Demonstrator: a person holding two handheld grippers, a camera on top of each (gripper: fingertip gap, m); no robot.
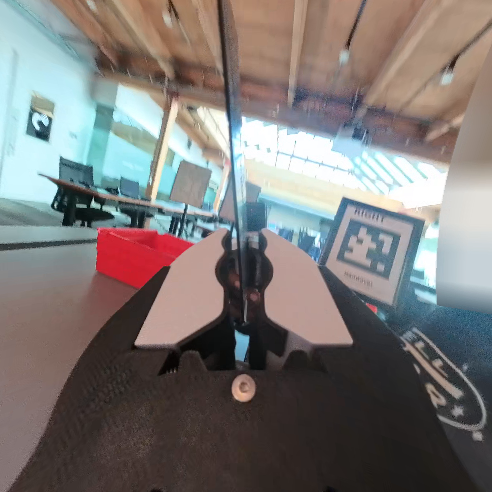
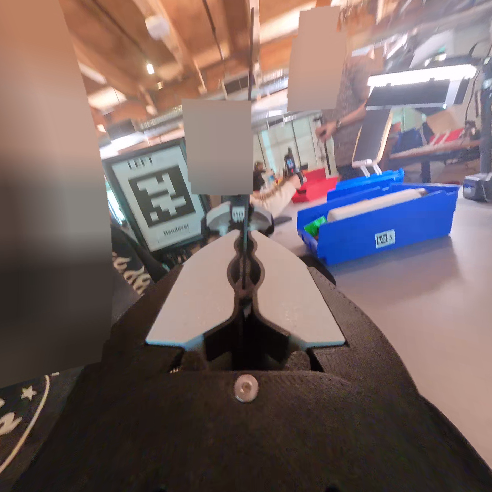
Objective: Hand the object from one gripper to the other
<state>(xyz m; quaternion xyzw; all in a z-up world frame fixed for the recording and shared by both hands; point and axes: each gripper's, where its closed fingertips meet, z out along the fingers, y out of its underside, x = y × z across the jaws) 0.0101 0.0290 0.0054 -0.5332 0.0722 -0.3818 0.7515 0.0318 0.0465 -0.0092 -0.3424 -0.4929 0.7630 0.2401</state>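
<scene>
Both claws pinch the same thin black flat sheet, seen edge-on. The left claw [image 1: 243,239] has its grey fingers pressed against the sheet [image 1: 231,133], which rises upright from between them. The right claw [image 2: 245,235] likewise clamps it. A red plastic bin [image 1: 127,253] and a blue plastic bin [image 2: 372,226] rest on the grey surface [image 2: 399,306].

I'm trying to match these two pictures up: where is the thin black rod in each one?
Left wrist view: the thin black rod rises from between the jaws at centre to the top edge.
Right wrist view: the rod is again at centre, rising from the jaws beside a grey patch.
Shared landmark: the wooden ceiling.
</scene>
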